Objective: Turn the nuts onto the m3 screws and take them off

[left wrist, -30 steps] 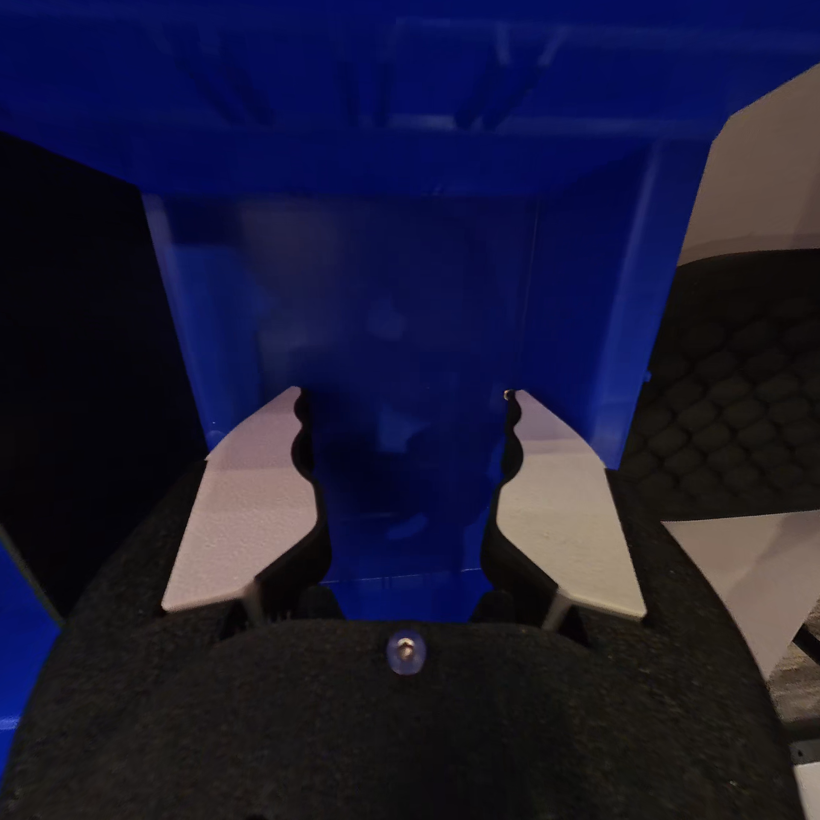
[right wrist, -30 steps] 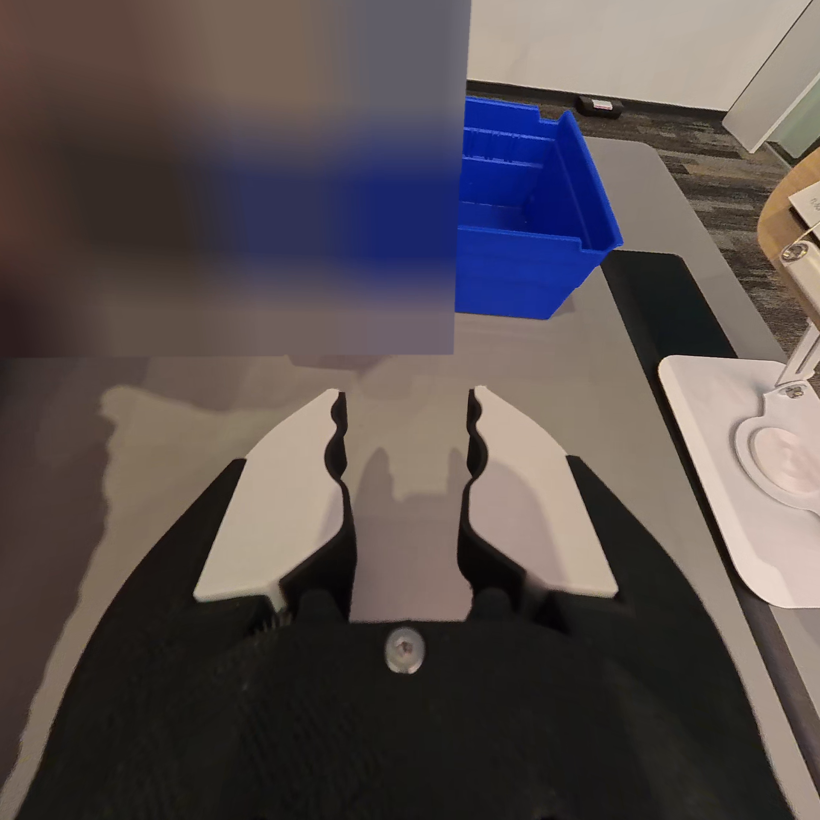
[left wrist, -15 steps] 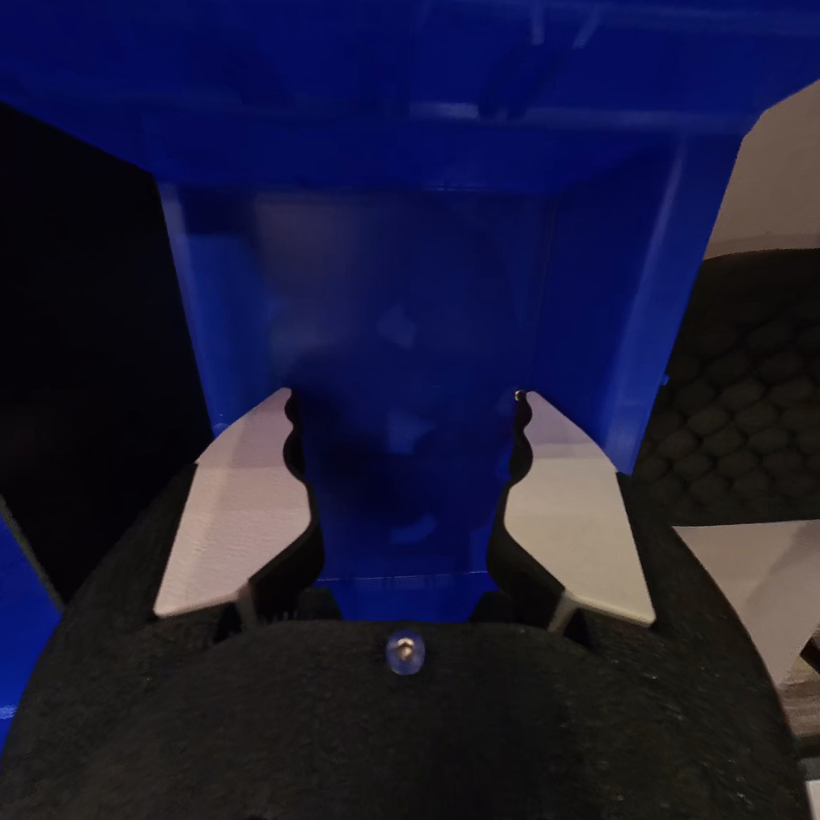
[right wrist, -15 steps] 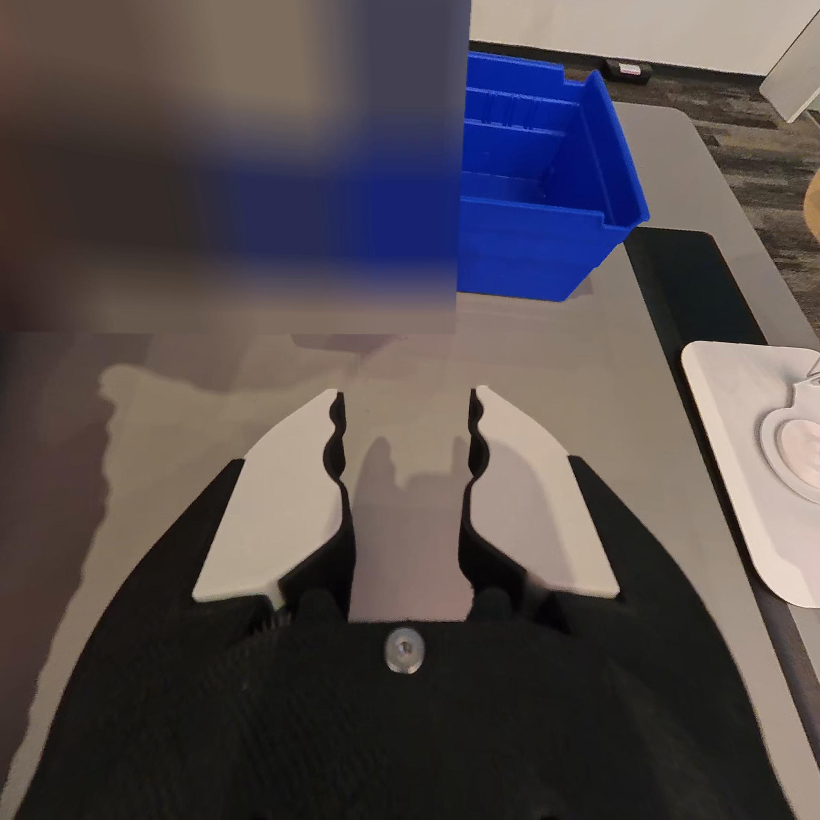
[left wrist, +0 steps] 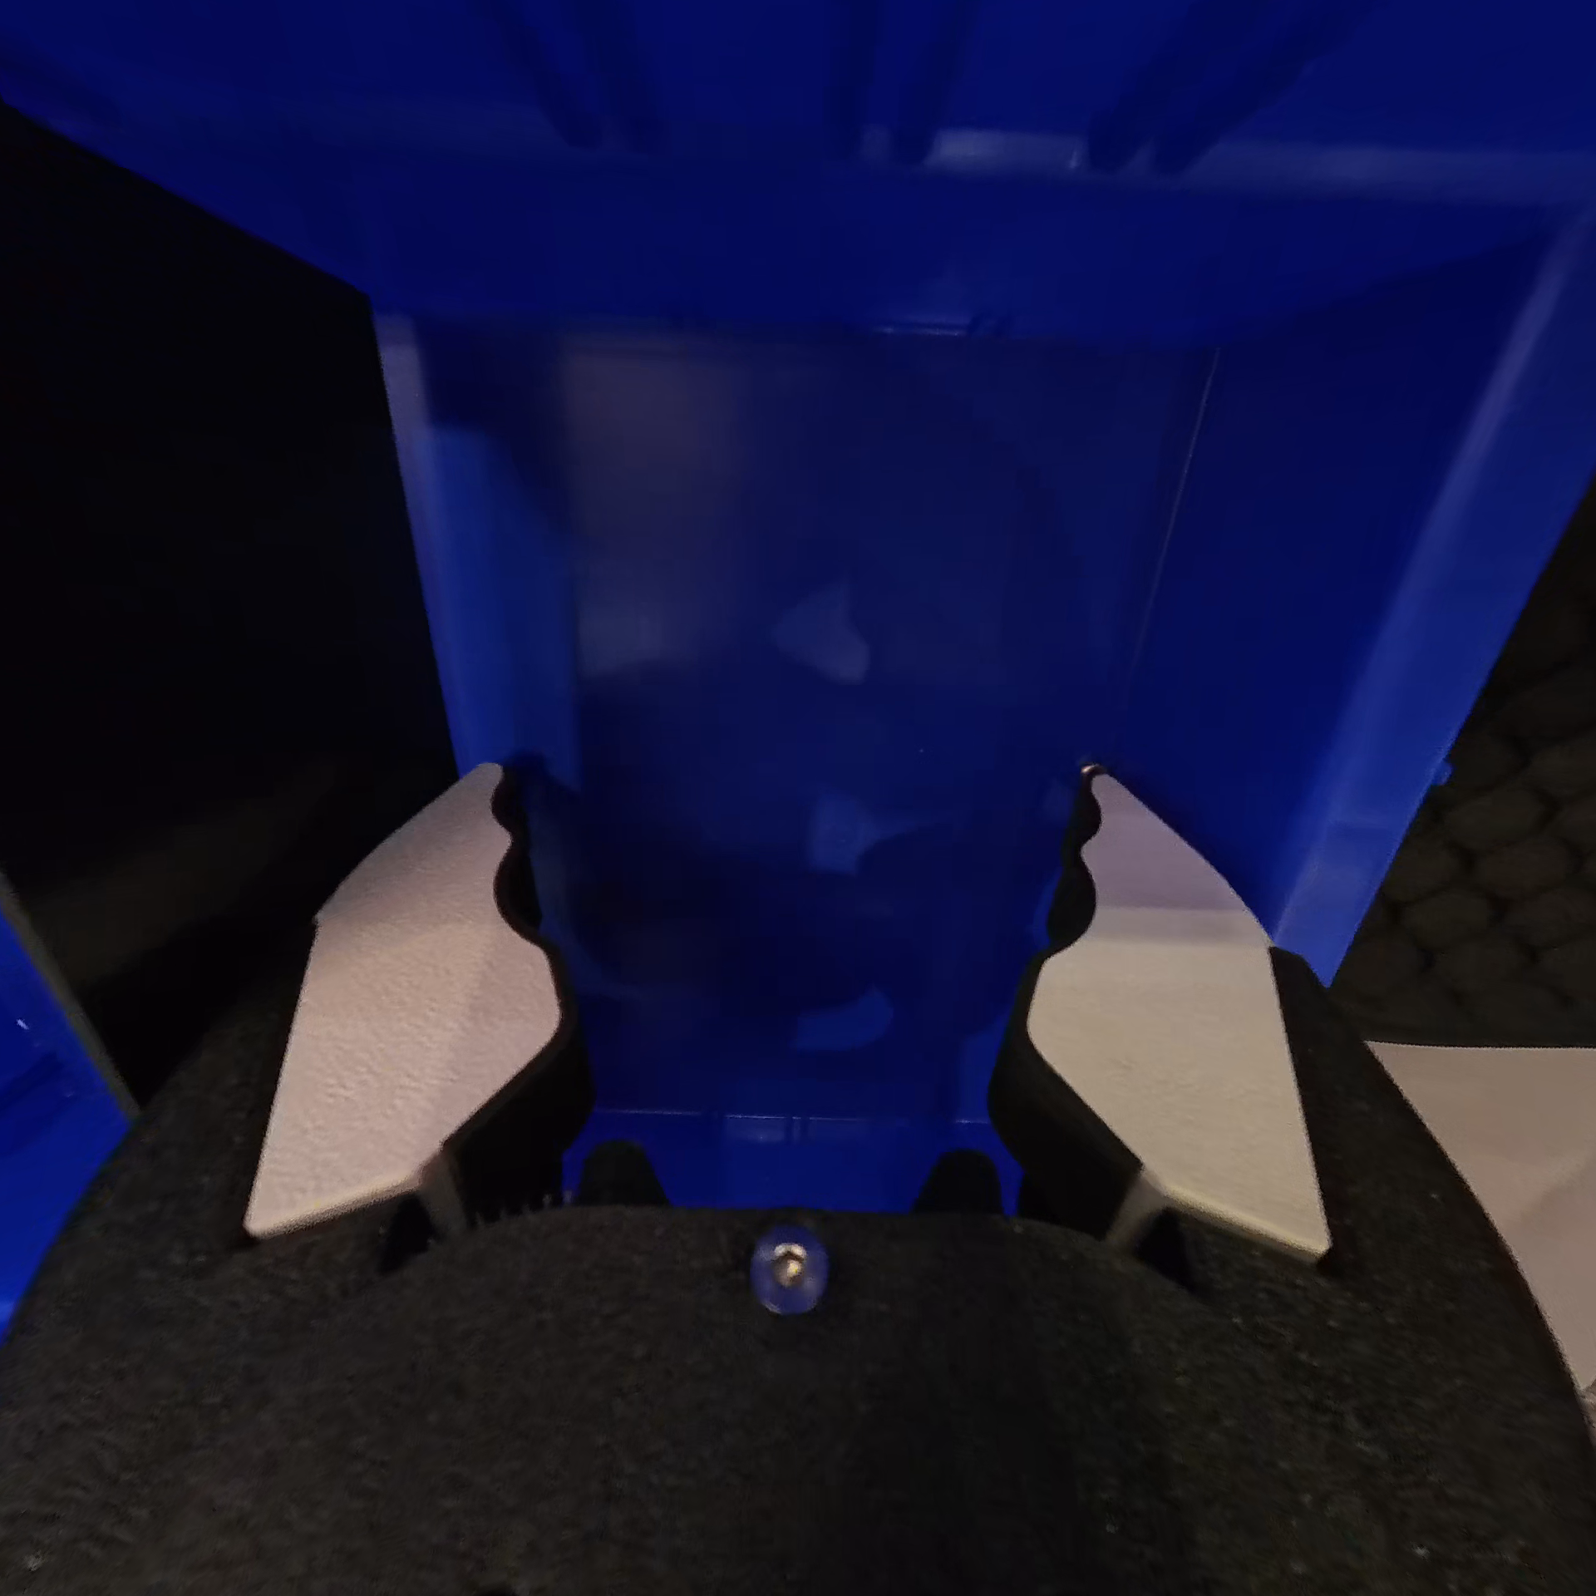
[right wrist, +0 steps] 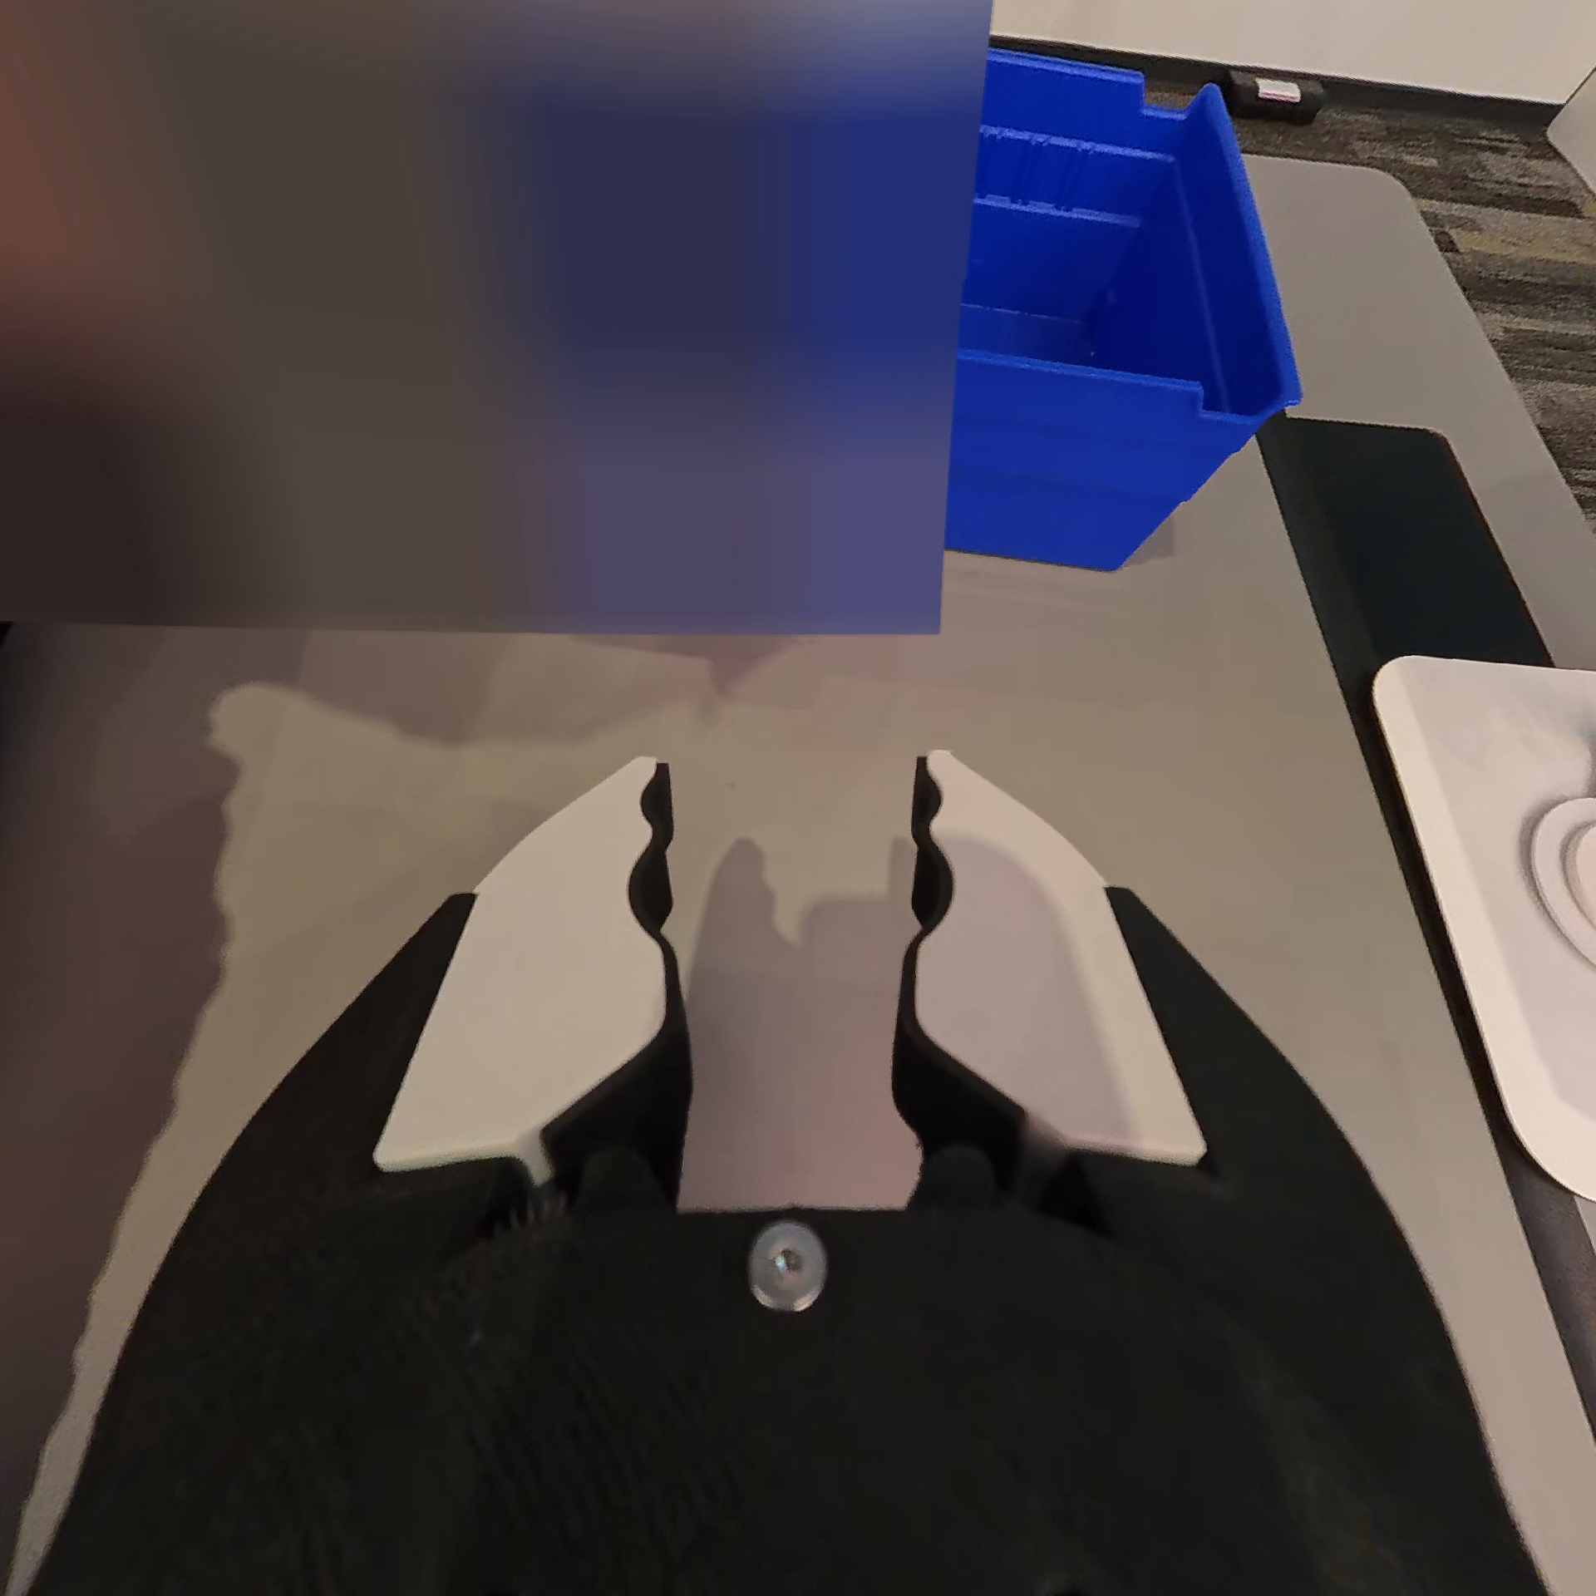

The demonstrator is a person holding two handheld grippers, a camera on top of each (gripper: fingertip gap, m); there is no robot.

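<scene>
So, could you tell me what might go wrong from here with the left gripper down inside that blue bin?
The left gripper is open deep in the blue bin, whose inside is dim and blurred, so small parts may be missed. Its fingers sit close to the wall and could scrape it. The right gripper is open and empty above the grey table.

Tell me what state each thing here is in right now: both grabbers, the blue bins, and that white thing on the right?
Left gripper: open, holding nothing, reaching into a bin.
Blue bin around it: dim inside; no screws or nuts can be made out.
Right gripper: open, empty, over bare grey table.
Second blue bin: upright on the table, contents too small to tell.
White plate: flat at the table's right edge, cut off by the frame.
</scene>
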